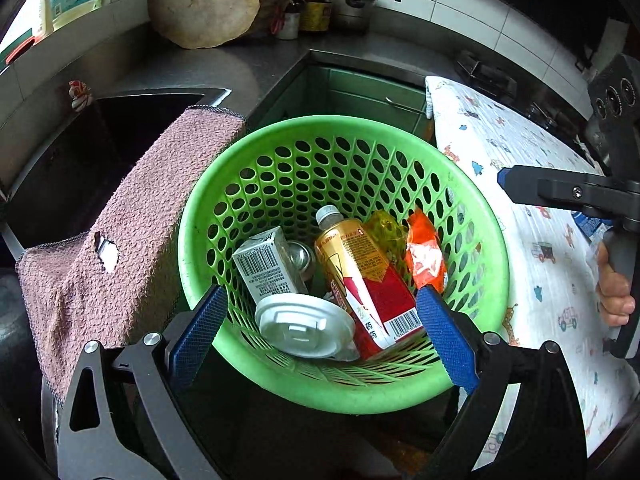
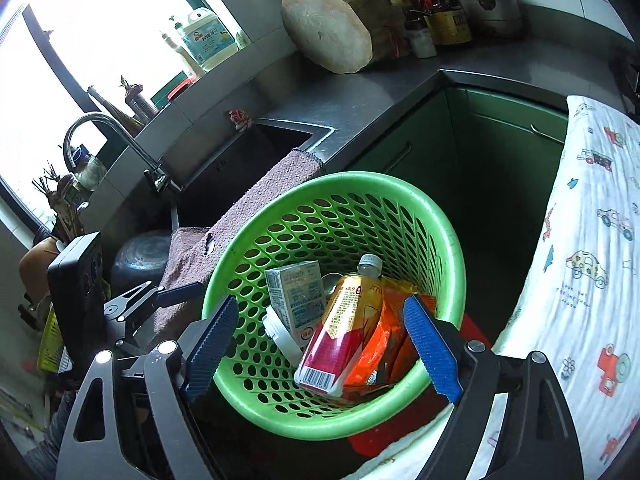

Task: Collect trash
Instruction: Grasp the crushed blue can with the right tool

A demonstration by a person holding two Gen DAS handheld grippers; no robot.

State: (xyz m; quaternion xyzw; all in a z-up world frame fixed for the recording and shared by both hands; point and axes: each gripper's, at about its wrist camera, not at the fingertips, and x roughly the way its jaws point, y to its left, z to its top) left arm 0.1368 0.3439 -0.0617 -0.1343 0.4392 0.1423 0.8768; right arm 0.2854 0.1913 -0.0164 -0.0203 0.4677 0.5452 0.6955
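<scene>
Trash sits inside green perforated plastic basket (image 1: 344, 136); left tongs (image 1: 320, 336) and right tongs (image 2: 320, 348) both spread, empty. Lift clear without snagging rim, then seek leftovers.

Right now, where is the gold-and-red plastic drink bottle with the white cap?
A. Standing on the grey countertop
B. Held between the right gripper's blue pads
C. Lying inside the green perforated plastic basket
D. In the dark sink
C: the gold-and-red plastic drink bottle leans among other trash inside the green perforated plastic basket, and no gripper pads touch it.
</scene>
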